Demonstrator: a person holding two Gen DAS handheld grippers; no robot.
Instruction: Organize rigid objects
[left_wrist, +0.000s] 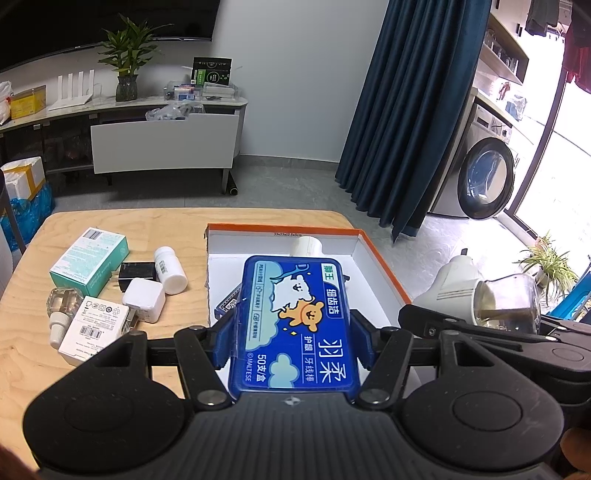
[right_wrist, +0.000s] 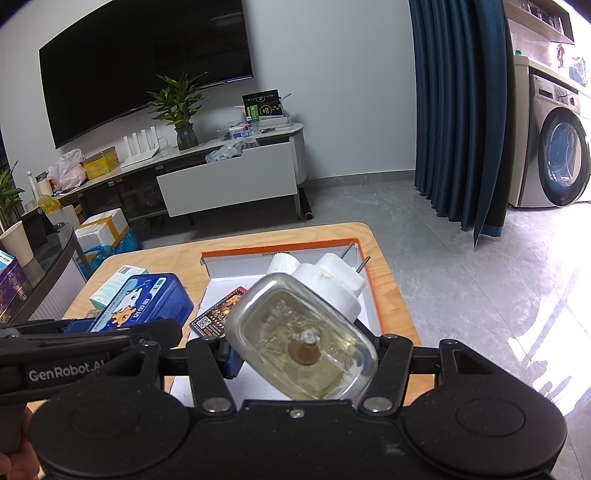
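Left wrist view: the left gripper (left_wrist: 293, 332) points down and forward over the near part of an open cardboard box (left_wrist: 380, 269) with orange edges and a white inside. Its two blue fingers (left_wrist: 223, 339) are pressed on the long sides of a blue floss box (left_wrist: 295, 325) with a bear and a white dog on the lid, so the floss box is clamped and held above the cardboard box. To the left, on the wooden table (left_wrist: 110, 221), lie a teal carton (left_wrist: 90, 262), a white bottle (left_wrist: 170, 269) on its side, a black plug (left_wrist: 136, 273), a white charger (left_wrist: 144, 299), a white carton with a barcode (left_wrist: 92, 325) and a small glass bottle (left_wrist: 64, 302). On the right the right gripper (left_wrist: 480, 321) comes in from the side. In the right wrist view, the right gripper (right_wrist: 303, 350) also tips down over the cardboard box (right_wrist: 373, 295). It is clamped on a clear glass bottle with a white plug top (right_wrist: 306, 332), which sits tilted, with two metal pins pointing to the far right. Only the left blue finger (right_wrist: 231, 358) shows; the other is hidden behind the glass, so that side of the grip is hard to see. Inside the box lies a dark printed pack (right_wrist: 218, 314), and a white round thing (right_wrist: 282, 264) is at the far wall. The left gripper (right_wrist: 122, 325) with the floss box (right_wrist: 144, 302) is on the left.
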